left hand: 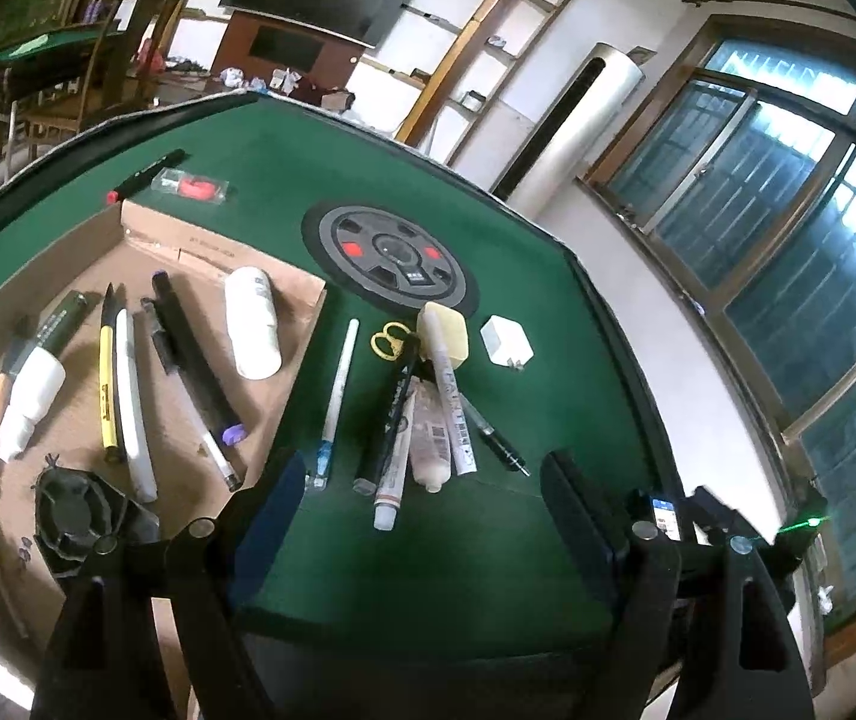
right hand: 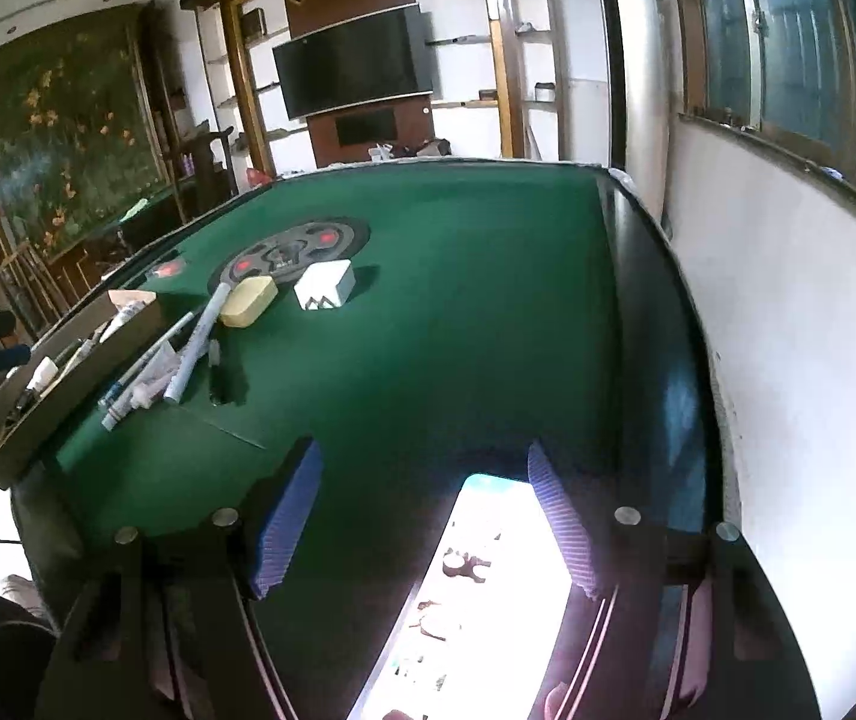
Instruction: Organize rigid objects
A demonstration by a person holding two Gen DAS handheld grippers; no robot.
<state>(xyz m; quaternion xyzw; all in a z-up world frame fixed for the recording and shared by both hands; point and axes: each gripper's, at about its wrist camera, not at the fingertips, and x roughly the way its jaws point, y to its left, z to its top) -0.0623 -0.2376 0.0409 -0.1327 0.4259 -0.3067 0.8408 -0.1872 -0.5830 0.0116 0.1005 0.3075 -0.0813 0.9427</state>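
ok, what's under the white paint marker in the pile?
The white paint marker lies over a pale tube and a black pen, its far end against the yellow sponge block. Whatever lies beneath the tube is hidden.

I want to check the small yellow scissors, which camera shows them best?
The left wrist view: the yellow scissors lie on the green felt, handles in plain sight. In the right wrist view I cannot make them out behind the pens.

Left tongs point(left hand: 422, 516) and right tongs point(right hand: 425, 516) are both angling downward, jaws standing wide apart, gripping nothing.
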